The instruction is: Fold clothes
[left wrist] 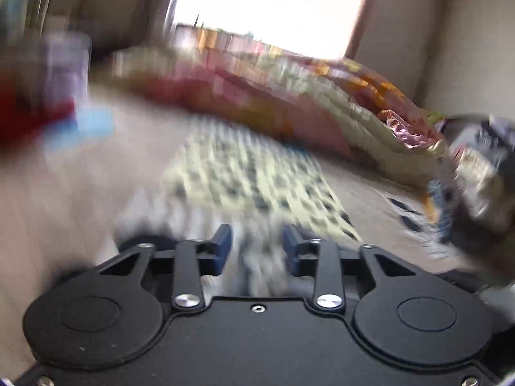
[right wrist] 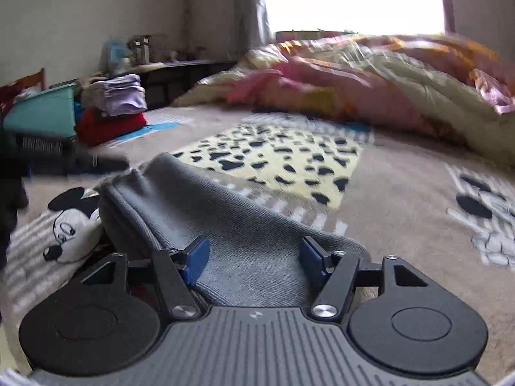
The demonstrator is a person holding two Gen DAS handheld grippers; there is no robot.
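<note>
Folding's barely going: the grey knit garment [right wrist: 225,225] is lying bunched near the right gripper [right wrist: 254,259], jaws apart around it, while the left gripper [left wrist: 257,246] is hovering apart, gripping nothing.

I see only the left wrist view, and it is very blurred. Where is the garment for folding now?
Observer: A grey garment lies between the fingers of the right gripper. The jaws stand open, not clamped on it.
Operator: Is there anything already folded nearby?
Observer: Yes, a stack of folded clothes sits on a red cloth at the far left of the right wrist view.
</note>
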